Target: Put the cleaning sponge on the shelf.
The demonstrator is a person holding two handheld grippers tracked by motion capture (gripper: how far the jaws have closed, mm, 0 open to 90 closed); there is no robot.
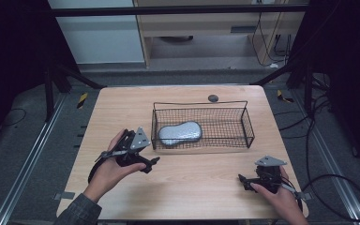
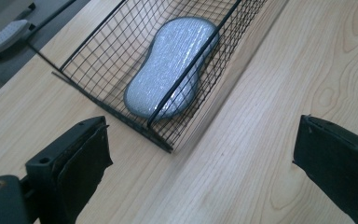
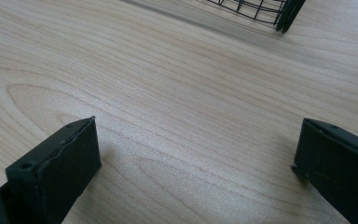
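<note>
With our left gripper (image 1: 151, 161) spread and empty just beside the wire basket (image 1: 248, 123), where the grey sponge (image 1: 180, 133) lies, we judge a reach over the rim comes next, while our right gripper (image 1: 242, 180) rests apart, equally spread.

A light wooden desk (image 1: 192, 183) carries a black wire basket (image 1: 249, 123) and a small dark disc (image 1: 213, 98) near its far edge.

1 sponge (image 1: 179, 133), 1 wire basket (image 1: 246, 123), 2 tools: left tool (image 1: 151, 163), right tool (image 1: 244, 180), 1 table (image 1: 201, 183)
</note>
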